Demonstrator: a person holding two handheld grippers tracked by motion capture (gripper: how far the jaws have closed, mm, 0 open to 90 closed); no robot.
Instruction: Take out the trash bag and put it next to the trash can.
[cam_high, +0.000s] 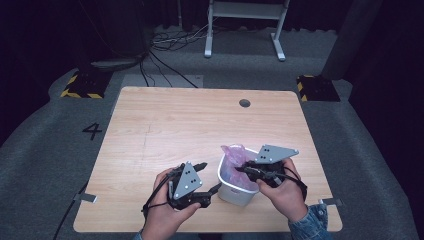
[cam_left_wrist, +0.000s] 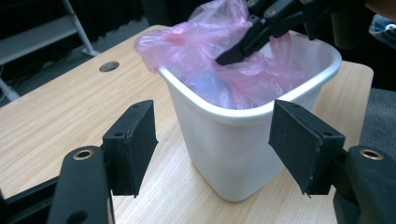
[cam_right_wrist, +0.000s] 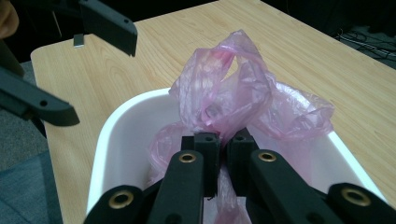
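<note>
So, high view: white bin (cam_high: 235, 189) sits near the front edge of the wooden table (cam_high: 165, 125), right of centre, pink plastic bag (cam_high: 234, 154) bunched up out of its far side. Left gripper (cam_high: 209, 178) is just left of the bin, jaws spread, nothing between them, tips close to the bin's wall but apart from it. Left hand (cam_high: 165, 210) wraps the body from below, grey plate tilted up toward the camera. Right gripper (cam_high: 241, 168) comes in over the bin's right rim, pointing left into the bag; right hand (cam_high: 285, 192) grips it from behind, denim cuff at the bottom edge.

Left gripper view adds what the top shot hides: the bin (cam_left_wrist: 233, 144) stands upright, framed between the two pads (cam_left_wrist: 135, 140) with clear gaps on both sides, no contact. It also shows the right gripper's black jaws (cam_left_wrist: 243, 46) coming down from the top into the bag (cam_left_wrist: 205, 42).

Right gripper view settles the grip: jaws pressed together, pinching a fold of the pink film (cam_right_wrist: 229, 102) right at the pads (cam_right_wrist: 208, 149), above the bin's open mouth (cam_right_wrist: 116, 135). Bag material balloons up ahead of the tips and drapes over the far rim. Left gripper's spread jaws (cam_right_wrist: 74, 65) sit at upper left, beyond the rim.
</note>
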